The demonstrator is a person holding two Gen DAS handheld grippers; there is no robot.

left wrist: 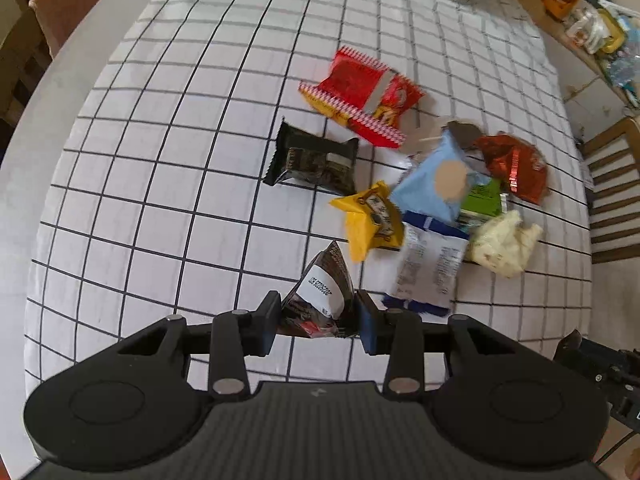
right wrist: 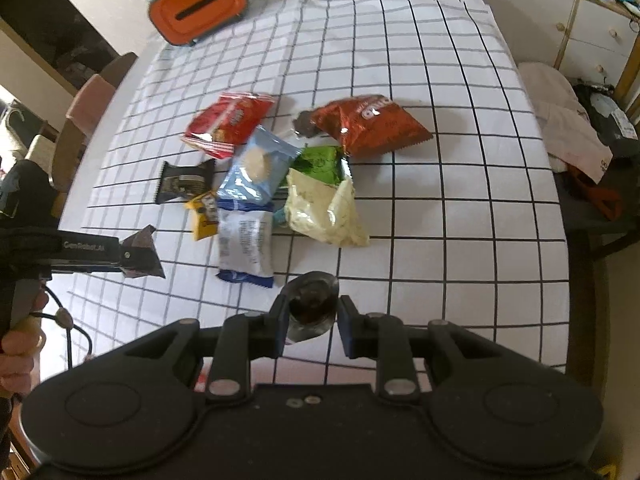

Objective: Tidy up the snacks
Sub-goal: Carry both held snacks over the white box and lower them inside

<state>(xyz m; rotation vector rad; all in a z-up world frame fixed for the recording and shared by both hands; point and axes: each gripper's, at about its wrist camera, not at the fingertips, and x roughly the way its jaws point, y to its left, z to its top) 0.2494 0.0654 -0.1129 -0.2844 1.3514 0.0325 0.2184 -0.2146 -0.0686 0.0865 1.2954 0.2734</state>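
Daylight is falling across a counter [left wrist: 168,128] draped in white, black-gridded cloth.

Wooden chairs [left wrist: 612,188] are standing at its edges, a white cabinet [right wrist: 592,28] is lining the wall beyond, and a cluttered shelf [left wrist: 580,20] is catching the light.

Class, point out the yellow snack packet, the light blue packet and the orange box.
yellow snack packet [left wrist: 370,220], left wrist view, middle of its front.
light blue packet [right wrist: 258,170], right wrist view, on the round biscuit picture.
orange box [right wrist: 198,10], right wrist view, its orange face beside the slot.
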